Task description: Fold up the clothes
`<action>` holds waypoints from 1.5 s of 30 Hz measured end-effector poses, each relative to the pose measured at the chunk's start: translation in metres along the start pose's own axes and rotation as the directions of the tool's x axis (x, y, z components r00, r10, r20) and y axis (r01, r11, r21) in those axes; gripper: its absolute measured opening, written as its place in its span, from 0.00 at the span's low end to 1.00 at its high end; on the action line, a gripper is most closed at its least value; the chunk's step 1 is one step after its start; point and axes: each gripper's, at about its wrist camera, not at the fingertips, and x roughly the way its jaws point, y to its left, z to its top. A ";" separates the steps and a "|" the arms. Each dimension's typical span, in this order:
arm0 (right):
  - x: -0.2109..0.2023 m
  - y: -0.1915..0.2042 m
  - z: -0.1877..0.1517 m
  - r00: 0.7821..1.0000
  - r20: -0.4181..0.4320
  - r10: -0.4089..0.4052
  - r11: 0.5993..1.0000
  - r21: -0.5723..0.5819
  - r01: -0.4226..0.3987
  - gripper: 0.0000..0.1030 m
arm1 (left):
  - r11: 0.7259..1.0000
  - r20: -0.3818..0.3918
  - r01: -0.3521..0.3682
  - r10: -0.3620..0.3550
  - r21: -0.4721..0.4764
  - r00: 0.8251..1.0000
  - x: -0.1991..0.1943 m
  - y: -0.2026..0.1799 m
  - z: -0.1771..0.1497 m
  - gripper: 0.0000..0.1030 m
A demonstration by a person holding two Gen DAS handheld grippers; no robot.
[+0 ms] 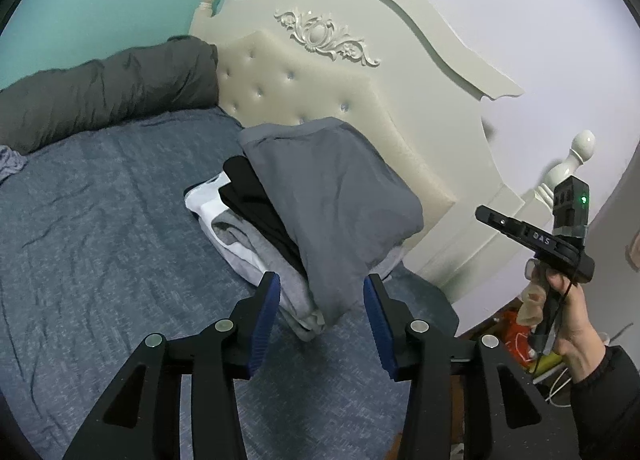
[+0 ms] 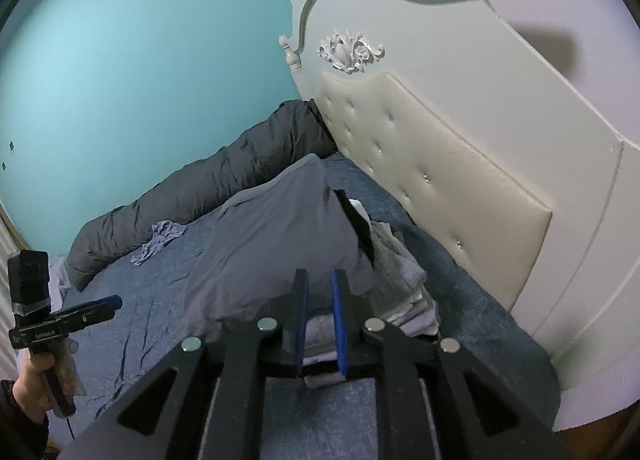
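Observation:
A pile of folded clothes lies on the bed by the headboard, topped by a grey garment [image 1: 332, 196] [image 2: 280, 244]. Under it are a black piece [image 1: 256, 204], a white one [image 1: 204, 200] and light grey ones [image 1: 288, 292]. My left gripper [image 1: 322, 284] stands open just in front of the pile's near corner, with nothing between its blue pads. In the right wrist view it appears at the lower left [image 2: 116, 302], held by a hand. My right gripper [image 2: 320, 280] hovers over the pile's near edge, its pads a narrow gap apart and gripping nothing. It is also in the left wrist view [image 1: 482, 214], with no cloth in it.
A blue sheet [image 1: 100, 240] covers the bed. A rolled dark grey duvet [image 1: 100, 92] lies along the teal wall. The cream tufted headboard [image 1: 320, 100] stands right behind the pile. A crumpled lilac cloth [image 2: 160, 240] lies near the duvet. Clutter and cables [image 1: 516, 332] sit on the floor beside the bed.

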 end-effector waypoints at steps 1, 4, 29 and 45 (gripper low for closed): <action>-0.003 0.004 -0.002 1.000 0.002 -0.007 1.000 -0.009 0.007 0.12 | 1.000 0.004 -0.004 0.003 0.002 1.000 -0.003 -0.002 -0.001 0.50; -0.013 0.013 -0.006 1.000 0.010 -0.026 1.000 -0.018 0.026 0.14 | 1.000 0.015 -0.016 0.016 0.014 1.000 -0.013 -0.009 -0.003 0.53; -0.127 0.103 -0.071 0.983 0.117 -0.142 0.990 0.015 0.141 0.58 | 0.987 0.105 -0.110 0.098 0.115 0.990 -0.104 -0.064 -0.045 0.85; -0.172 0.150 -0.118 0.966 0.140 -0.219 0.976 0.018 0.219 0.83 | 0.977 0.144 -0.140 0.117 0.162 0.983 -0.146 -0.092 -0.079 1.00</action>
